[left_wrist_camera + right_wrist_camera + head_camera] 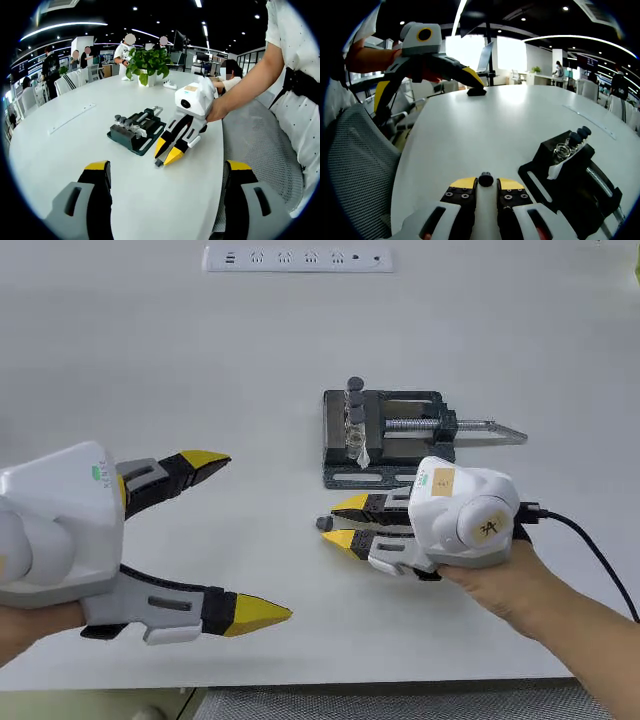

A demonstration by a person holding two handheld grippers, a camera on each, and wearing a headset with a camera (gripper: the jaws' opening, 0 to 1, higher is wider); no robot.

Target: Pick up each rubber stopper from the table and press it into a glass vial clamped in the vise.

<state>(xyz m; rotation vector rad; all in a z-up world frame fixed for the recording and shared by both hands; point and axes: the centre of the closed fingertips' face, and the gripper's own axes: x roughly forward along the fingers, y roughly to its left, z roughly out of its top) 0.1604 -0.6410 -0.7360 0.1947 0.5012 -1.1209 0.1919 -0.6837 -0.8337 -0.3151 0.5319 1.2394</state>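
Two grippers, both held low over the white table [150, 360]. Left gripper [259, 536] at the near left, pointed right, jaws spread wide. Right gripper [335, 523] grasped from behind by the right hand [495, 580], forearm running off the lower right corner, pointed left just in front of the vise [390, 445]; jaws drawn narrow onto a dark rubber stopper [485, 178] at the tips. Clamped in the vise, a row of glass vials [570, 142]: far ones capped dark, nearest uncapped. Left hand mostly cut off. Unclear whether stopper touches the table.
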